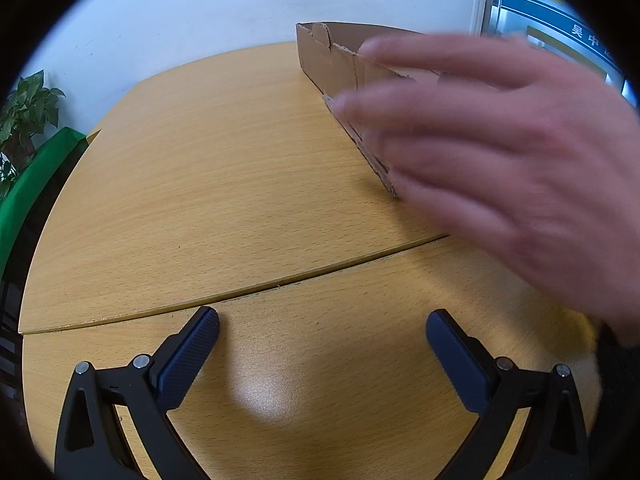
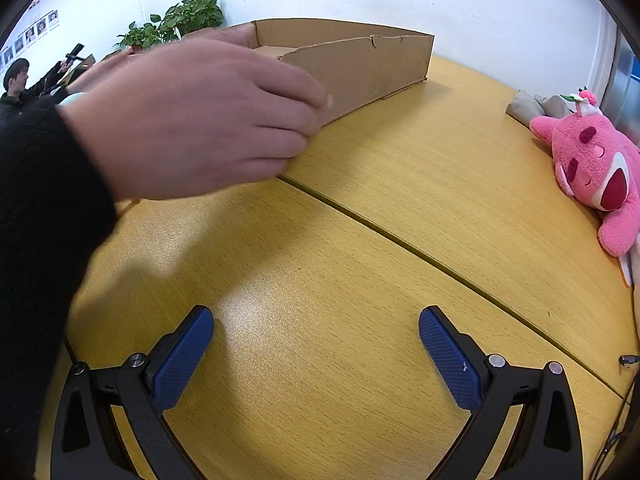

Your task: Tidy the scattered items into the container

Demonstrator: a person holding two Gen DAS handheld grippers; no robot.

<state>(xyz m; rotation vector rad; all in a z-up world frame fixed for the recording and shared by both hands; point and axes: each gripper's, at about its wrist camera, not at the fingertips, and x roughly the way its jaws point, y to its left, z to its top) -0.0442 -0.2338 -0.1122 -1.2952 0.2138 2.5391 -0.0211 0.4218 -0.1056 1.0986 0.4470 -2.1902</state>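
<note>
A shallow brown cardboard box (image 1: 336, 64) stands on the wooden table, far right in the left wrist view and upper middle in the right wrist view (image 2: 360, 64). A bare hand (image 1: 500, 152) reaches across in front of it; it also shows in the right wrist view (image 2: 200, 120) with a black sleeve. A pink plush toy (image 2: 592, 164) lies at the table's right edge. My left gripper (image 1: 322, 336) is open and empty above the table. My right gripper (image 2: 316, 332) is open and empty too.
A seam (image 2: 400, 240) runs across the tabletop between two panels. A grey cloth bundle (image 2: 532, 108) lies behind the plush toy. Potted plants (image 2: 184, 16) and a seated person (image 2: 20, 80) are at the far left. A green chair (image 1: 36, 184) stands beside the table.
</note>
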